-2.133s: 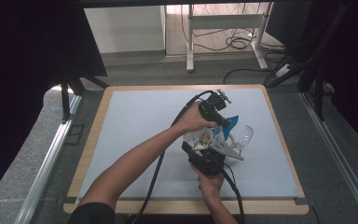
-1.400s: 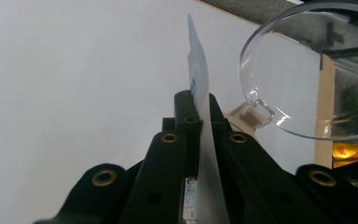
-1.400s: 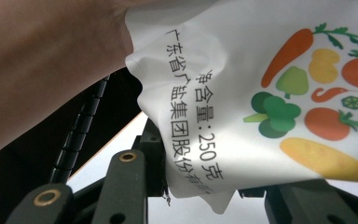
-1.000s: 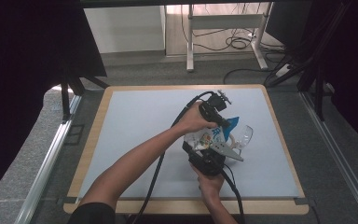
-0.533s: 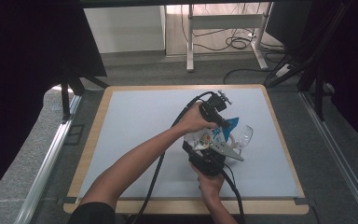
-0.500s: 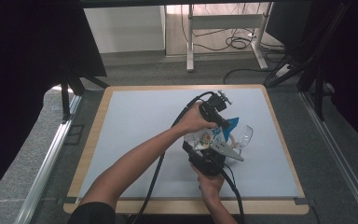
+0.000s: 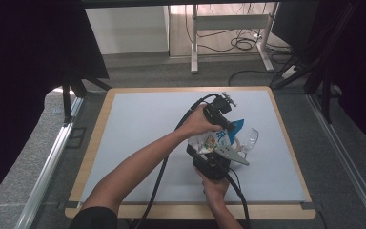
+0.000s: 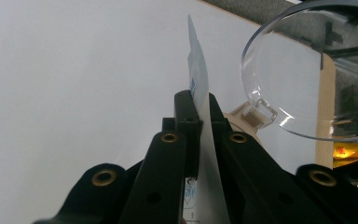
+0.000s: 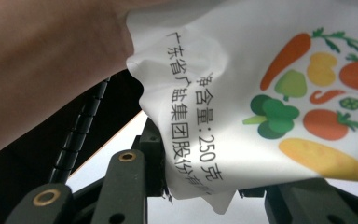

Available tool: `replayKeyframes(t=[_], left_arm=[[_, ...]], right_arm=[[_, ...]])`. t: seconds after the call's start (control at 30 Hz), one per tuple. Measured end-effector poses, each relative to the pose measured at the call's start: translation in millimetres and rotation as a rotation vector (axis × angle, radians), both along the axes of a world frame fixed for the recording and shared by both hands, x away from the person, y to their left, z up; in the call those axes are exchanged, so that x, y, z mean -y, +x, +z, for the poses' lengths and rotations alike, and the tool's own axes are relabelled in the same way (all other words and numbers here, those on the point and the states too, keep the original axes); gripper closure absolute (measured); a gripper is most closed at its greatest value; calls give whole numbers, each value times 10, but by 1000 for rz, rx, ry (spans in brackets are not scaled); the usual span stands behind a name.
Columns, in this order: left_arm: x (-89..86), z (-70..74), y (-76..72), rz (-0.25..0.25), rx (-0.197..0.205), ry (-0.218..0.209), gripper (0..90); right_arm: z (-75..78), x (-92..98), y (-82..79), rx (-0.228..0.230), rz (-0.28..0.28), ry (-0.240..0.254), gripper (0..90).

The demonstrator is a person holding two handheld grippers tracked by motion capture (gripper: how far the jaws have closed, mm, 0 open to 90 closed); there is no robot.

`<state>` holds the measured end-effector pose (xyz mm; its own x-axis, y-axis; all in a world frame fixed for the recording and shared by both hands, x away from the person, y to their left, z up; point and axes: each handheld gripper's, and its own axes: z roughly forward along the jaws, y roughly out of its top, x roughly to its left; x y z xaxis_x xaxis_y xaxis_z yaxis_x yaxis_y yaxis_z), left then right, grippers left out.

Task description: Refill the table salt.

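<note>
While the left claw [image 8: 200, 116] pinches the bag's [image 8: 197, 84] top edge, the right claw [image 9: 200, 186] grips its body beside a clear cup [image 8: 307, 70] on the bench [image 7: 138, 124].

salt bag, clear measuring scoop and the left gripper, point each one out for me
salt bag [image 9: 279, 93], right gripper view, printed vegetable panel
clear measuring scoop [image 8: 303, 70], left gripper view, bowl wall
left gripper [image 8: 200, 105], left gripper view, jaw tips pinching the bag's edge

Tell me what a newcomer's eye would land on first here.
A white pouch printed with vegetables sits right of the table's middle, pinched between two tongs: the left tongs shut on its blue top edge, the right tongs gripping its lower end. A clear plastic scoop lies just beside it.
</note>
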<state>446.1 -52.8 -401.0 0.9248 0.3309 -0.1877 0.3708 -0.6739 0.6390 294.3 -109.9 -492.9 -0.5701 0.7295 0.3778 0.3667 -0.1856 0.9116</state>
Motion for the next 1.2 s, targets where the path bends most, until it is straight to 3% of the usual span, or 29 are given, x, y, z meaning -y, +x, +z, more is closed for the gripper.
replayKeyframes(t=[0.33, 0.87, 1.2], left_arm=[[-101, -15, -30, 12, 7, -29, 895], [-422, 9, -119, 78, 7, -148, 895], [-534, 37, -224, 82, -8, -231, 895]], right_arm=[[-124, -36, -4, -6, 2, -6, 571], [-285, -76, -4, -58, 16, -75, 467], [-318, -13, 8, -117, 33, -132, 375]])
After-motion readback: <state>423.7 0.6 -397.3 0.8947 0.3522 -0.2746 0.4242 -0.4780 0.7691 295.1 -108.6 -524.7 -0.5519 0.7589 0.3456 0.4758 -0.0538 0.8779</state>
